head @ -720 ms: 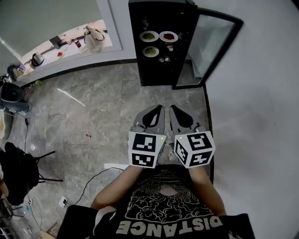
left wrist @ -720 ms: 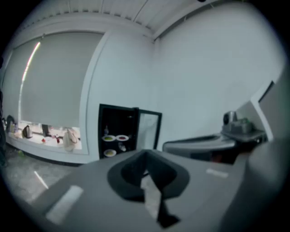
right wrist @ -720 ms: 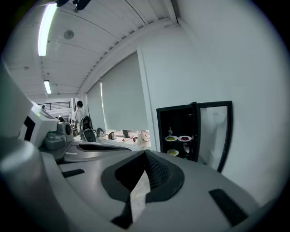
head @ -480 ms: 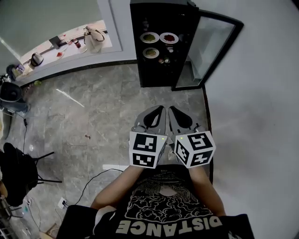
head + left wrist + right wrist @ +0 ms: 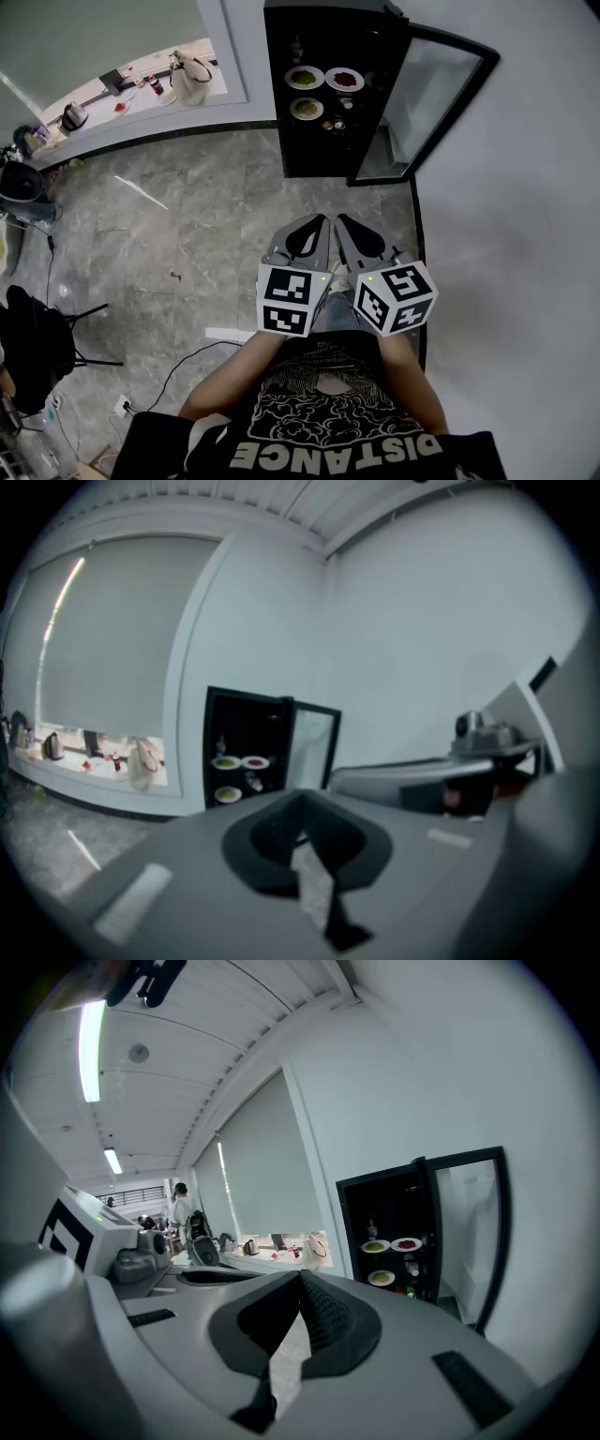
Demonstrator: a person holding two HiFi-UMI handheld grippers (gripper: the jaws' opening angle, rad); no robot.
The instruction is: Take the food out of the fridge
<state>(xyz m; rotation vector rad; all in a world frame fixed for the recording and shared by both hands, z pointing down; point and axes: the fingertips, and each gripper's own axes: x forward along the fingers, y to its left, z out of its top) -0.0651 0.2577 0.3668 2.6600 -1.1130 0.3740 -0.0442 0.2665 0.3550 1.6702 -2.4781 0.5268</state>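
The food was in the open black fridge point(image 5: 309, 150), straight ahead of both grippers and well apart from them across a stretch of grey tiled floor point(image 5: 187, 225). On the upper shelf a plate of green food point(image 5: 304, 78) stood just beside a plate of red food point(image 5: 344, 79). A third plate of greenish food point(image 5: 306, 109) sat on the shelf below, with some small items next to it that were too small to name. The glass door point(image 5: 427, 103) hung open on the right side.

The left gripper point(image 5: 317, 225) and the right gripper point(image 5: 345, 225) were held side by side, close together, both aimed at the fridge opening. Neither looked clearly nearer. The green plate lay roughly in line with the left gripper and the red plate with the right. The plates were round, so no long axis mattered, though the upper pair ran left to right across the shelf. Both grippers were clenched and empty, with nothing between the jaws in either gripper view.

Against the earlier head view, the fridge and its door sat slightly further right and looked a touch larger, which suggests a small approach. The grippers kept the same paired pose.
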